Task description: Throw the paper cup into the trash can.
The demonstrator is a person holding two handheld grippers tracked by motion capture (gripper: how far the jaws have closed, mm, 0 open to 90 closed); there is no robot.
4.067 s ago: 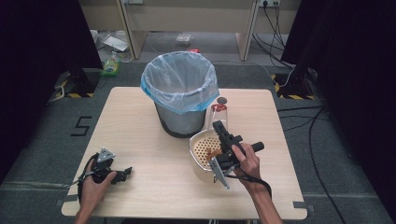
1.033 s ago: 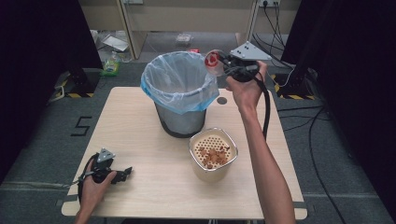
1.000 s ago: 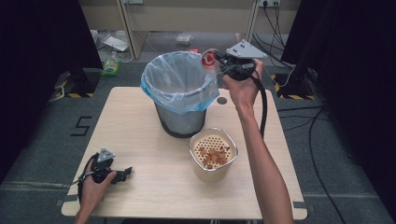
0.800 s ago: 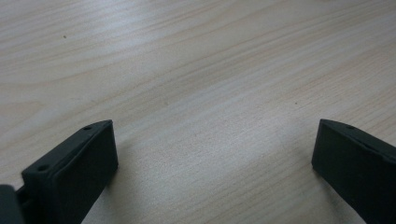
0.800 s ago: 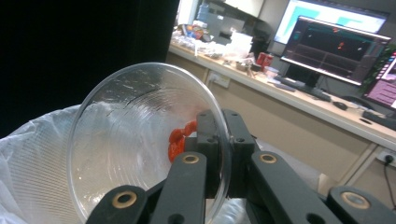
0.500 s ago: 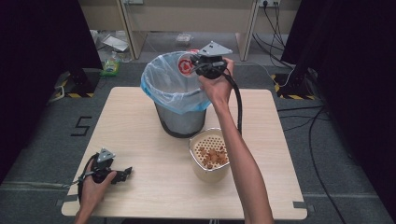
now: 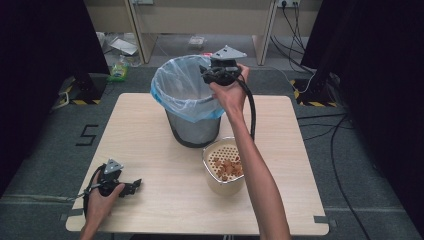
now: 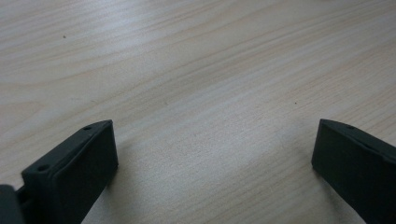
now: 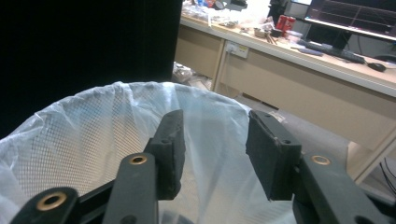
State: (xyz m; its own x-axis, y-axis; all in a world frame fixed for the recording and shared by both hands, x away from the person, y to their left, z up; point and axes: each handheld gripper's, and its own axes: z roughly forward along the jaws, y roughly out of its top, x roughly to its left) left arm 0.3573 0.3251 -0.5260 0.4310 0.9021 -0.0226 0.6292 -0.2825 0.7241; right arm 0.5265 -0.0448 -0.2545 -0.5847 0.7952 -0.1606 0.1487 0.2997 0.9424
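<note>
Right gripper [image 7: 214,75] is held over the mouth of the grey mesh waste bin lined with a pale blue plastic bag [image 7: 187,107], at the far rim. In the right gripper view its fingers [image 9: 170,144] stand apart with nothing between them, just liner [image 9: 84,140] visible below. Reads as the end of a drop step: whatever goes in the bin is not in the grip now (can't see the bin floor, so can't confirm contents).

Left gripper [image 7: 131,186] rests low on the light wood worktop [image 7: 150,150] at the near-left corner, well apart from the bin. Its fingers [image 8: 74,172] are wide apart over bare wood grain, idle.

Cream perforated tub with brown scraps inside [image 7: 224,167] sits on the worktop just in front of the bin, near its base, under the right forearm.

Likely next move: pull the right gripper back clear of the bin rim without snagging the liner, then come down to the tub. The scraps are small and loose, so the approach wants to be steep from above with the fingers open, closing on one piece (or gripping the tub wall if the plan is to tip it).

Risk: trailing cable [image 7: 250,107] runs near the bin rim and could drag the bag.
</note>
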